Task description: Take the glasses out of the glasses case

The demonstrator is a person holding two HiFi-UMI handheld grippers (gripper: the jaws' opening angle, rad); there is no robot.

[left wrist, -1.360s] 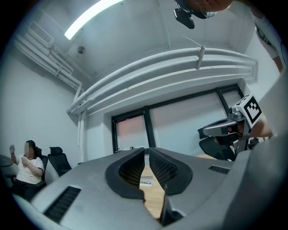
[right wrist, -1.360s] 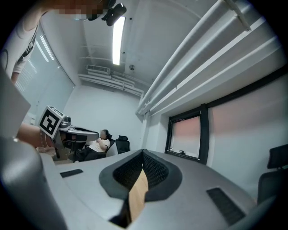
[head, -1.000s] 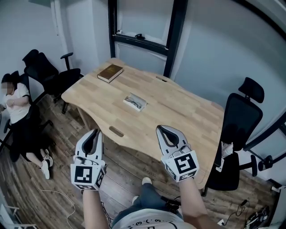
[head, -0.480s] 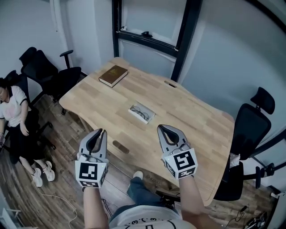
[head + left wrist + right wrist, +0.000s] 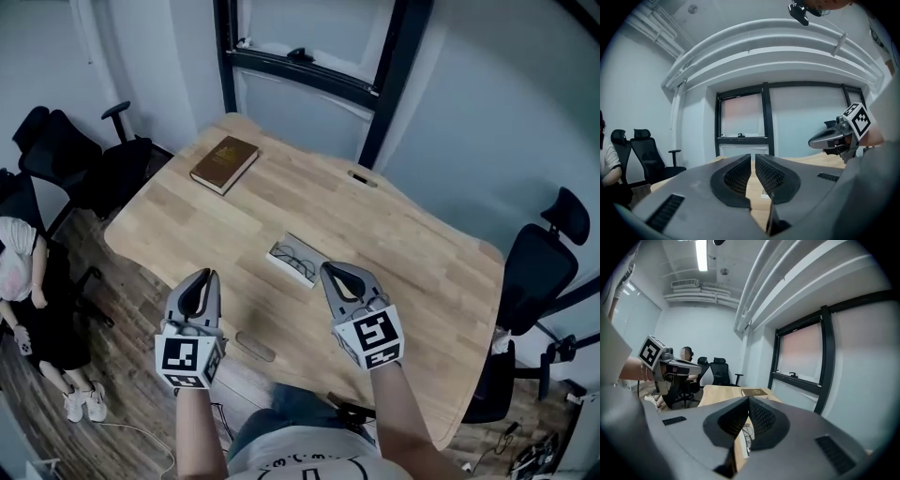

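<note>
Two hand-held tongs hover at the near edge of a pale wooden surface [image 5: 394,234], with an open glasses case just ahead of them.

The small, light-coloured rectangular glasses case [image 5: 277,253] lies open on the surface with dark thin-framed glasses [image 5: 298,262] inside. Its long axis runs diagonally, from far-left to near-right. It sits ahead of and between the two tools. The right tongs [image 5: 334,273] are much nearer, with the case just to their left, while the left tongs [image 5: 202,279] have it well off to their right. Both tongs are drawn together and hold nothing. A brown hardcover book [image 5: 224,163] lies at the far-left corner; its cover print is too small to read.
</note>
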